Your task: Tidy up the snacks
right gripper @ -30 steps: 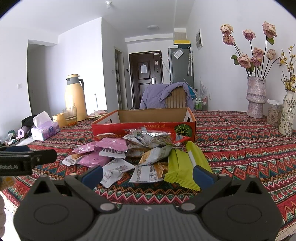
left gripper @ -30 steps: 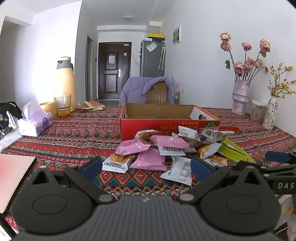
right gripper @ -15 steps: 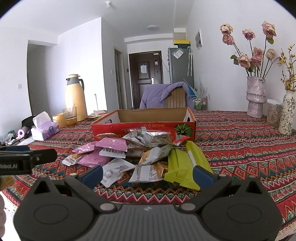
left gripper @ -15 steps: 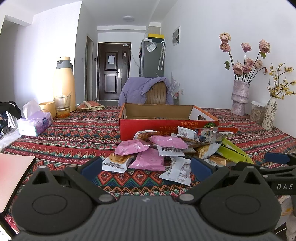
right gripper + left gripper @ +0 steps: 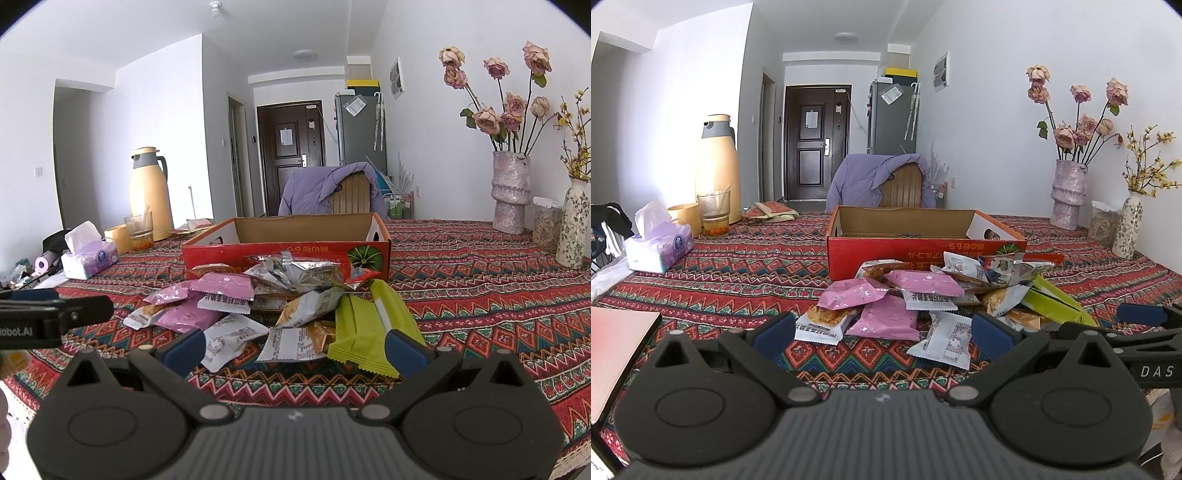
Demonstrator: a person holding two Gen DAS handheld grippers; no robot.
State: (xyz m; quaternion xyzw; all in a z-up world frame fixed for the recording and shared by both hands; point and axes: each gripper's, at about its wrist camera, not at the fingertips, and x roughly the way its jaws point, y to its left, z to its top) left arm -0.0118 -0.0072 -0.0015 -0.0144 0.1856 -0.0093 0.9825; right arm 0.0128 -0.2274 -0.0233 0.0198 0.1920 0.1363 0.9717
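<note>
1. Left gripper (image 5: pixel 882 334) fills the lower frame of the left wrist view; jaws wide, nothing between them. It sits low over the bench (image 5: pixel 738 273), just short of the snack pile (image 5: pixel 923 299).
2. Right gripper (image 5: pixel 293 349) in the lower frame of its own view, jaws likewise wide and holding nothing. Its tip also shows at the lower right edge of the left view.
3. Snack pile lies at centre frame, heaped against the near wall of the red cardboard box (image 5: pixel 923 254). Pink packets (image 5: pixel 886 317) sit on the left side of the heap, white packets (image 5: pixel 945 338) nearest the left gripper, green packets (image 5: pixel 364 330) nearest the right gripper, the right blue fingertip overlapping their edge in the frame.
4. Silver foil packets (image 5: pixel 295 269) top the heap, touching the box front.
5. Box stands open; its inside floor is mostly hidden by the near wall.
6. Left of frame: tissue box (image 5: pixel 659 247), glass cup (image 5: pixel 714 214), tall yellow thermos (image 5: pixel 716 166), all well apart from the pile.
7. Right of frame: pale vase with dried roses (image 5: pixel 1069 195), a smaller patterned vase (image 5: pixel 1128 229), a clear jar (image 5: pixel 1102 221) between them.
8. A chair draped with a purple jacket (image 5: pixel 875 181) stands beyond the box.
</note>
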